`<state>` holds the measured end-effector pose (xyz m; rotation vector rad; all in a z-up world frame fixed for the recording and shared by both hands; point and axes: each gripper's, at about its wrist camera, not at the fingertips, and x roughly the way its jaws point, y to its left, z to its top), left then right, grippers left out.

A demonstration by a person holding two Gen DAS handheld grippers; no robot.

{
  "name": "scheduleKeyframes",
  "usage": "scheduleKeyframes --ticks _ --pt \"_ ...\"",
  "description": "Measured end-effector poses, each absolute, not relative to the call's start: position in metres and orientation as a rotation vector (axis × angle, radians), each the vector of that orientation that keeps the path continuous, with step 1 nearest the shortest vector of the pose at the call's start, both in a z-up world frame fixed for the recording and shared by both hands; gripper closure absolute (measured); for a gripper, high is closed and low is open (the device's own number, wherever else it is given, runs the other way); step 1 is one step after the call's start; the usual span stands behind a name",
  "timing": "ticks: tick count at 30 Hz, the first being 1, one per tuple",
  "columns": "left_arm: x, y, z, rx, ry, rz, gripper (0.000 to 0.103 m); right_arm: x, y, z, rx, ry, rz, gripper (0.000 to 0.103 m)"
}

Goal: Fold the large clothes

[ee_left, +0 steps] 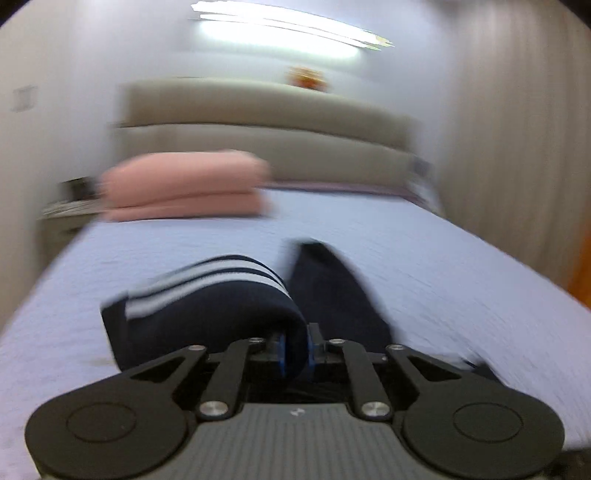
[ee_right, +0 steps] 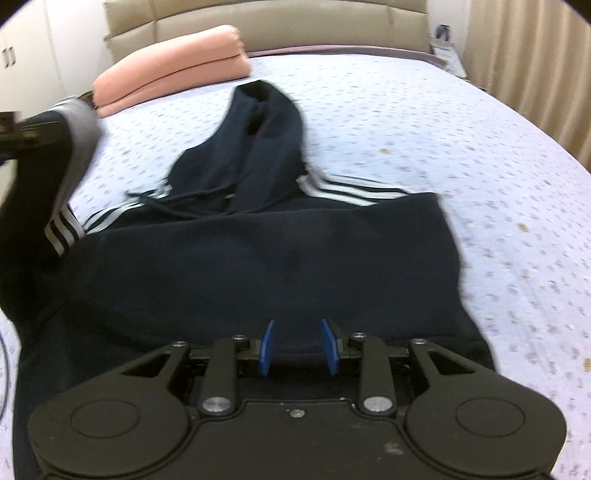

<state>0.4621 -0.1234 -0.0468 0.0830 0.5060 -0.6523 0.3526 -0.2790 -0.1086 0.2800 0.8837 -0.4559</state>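
A dark navy hoodie (ee_right: 258, 258) with white stripes lies spread on the bed, its hood (ee_right: 258, 122) pointing toward the headboard. My left gripper (ee_left: 295, 350) is shut on the striped sleeve (ee_left: 207, 295), whose thick fold fills the gap between the blue pads. In the right wrist view that sleeve (ee_right: 70, 155) is lifted off the bed at the far left. My right gripper (ee_right: 298, 347) hovers over the hoodie's near edge. It is open, with its blue pads apart and not pressing on the cloth.
The bed (ee_right: 443, 147) has a pale lilac patterned cover. A folded pink blanket (ee_right: 170, 62) sits by the beige headboard (ee_right: 295, 26). Curtains (ee_right: 535, 55) hang on the right, and a nightstand (ee_left: 62, 218) stands on the left.
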Motion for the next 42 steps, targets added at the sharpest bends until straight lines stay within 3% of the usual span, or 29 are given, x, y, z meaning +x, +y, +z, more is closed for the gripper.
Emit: scheduleKeyframes --ticks 2,6,12,13,15,17,20,24,25,26,27,28,29,37,39,42 --pt "0.445 -0.163 -0.067 0.193 0.585 -0.765 0.050 0.346 -0.294 -0.112 0.291 0.899 -0.481 0.064" --pt "0.422 -0.180 -0.096 0.268 0.690 -0.807 0.051 0.340 -0.320 -0.116 0.310 0.904 -0.507 0.064" --pt "0.442 -0.128 -0.082 0.172 0.697 -0.579 0.050 0.365 -0.329 -0.109 0.354 0.853 -0.433 0.062" --pt "0.454 -0.117 -0.083 0.149 0.713 -0.541 0.050 0.376 -0.325 -0.106 0.348 0.840 -0.397 0.060" --pt "0.476 -0.104 -0.090 0.111 0.770 -0.486 0.052 0.404 -0.313 -0.102 0.341 0.826 -0.311 0.041" --pt "0.499 -0.095 -0.108 0.125 0.847 -0.430 0.056 0.437 -0.292 -0.097 0.289 0.801 -0.216 0.032" --pt "0.515 -0.080 -0.134 0.115 0.962 -0.360 0.072 0.483 -0.256 -0.101 0.131 0.795 -0.136 0.029" --pt "0.515 -0.061 -0.147 0.028 0.987 -0.360 0.072 0.529 -0.219 -0.124 -0.031 0.835 -0.117 0.029" --pt "0.515 -0.062 -0.147 0.040 0.977 -0.363 0.072 0.542 -0.211 -0.137 -0.084 0.882 -0.109 0.030" --pt "0.515 -0.065 -0.148 0.055 0.971 -0.363 0.072 0.550 -0.206 -0.146 -0.122 0.916 -0.102 0.048" --pt "0.515 -0.067 -0.149 0.068 0.967 -0.364 0.072 0.556 -0.204 -0.150 -0.147 0.922 -0.108 0.072" --pt "0.515 -0.068 -0.149 0.080 0.963 -0.366 0.072 0.556 -0.206 -0.149 -0.149 0.904 -0.118 0.077" --pt "0.514 -0.068 -0.147 0.083 0.962 -0.367 0.072 0.553 -0.213 -0.140 -0.115 0.879 -0.110 0.091" --pt "0.510 -0.062 -0.127 0.027 0.916 -0.349 0.072 0.445 -0.357 -0.033 0.377 0.496 -0.104 0.090" --pt "0.512 -0.062 -0.125 0.022 0.915 -0.345 0.072 0.411 -0.392 -0.034 0.402 0.520 -0.191 0.076" --pt "0.514 -0.065 -0.126 0.033 0.924 -0.351 0.072 0.366 -0.432 -0.062 0.410 0.682 -0.337 0.071"
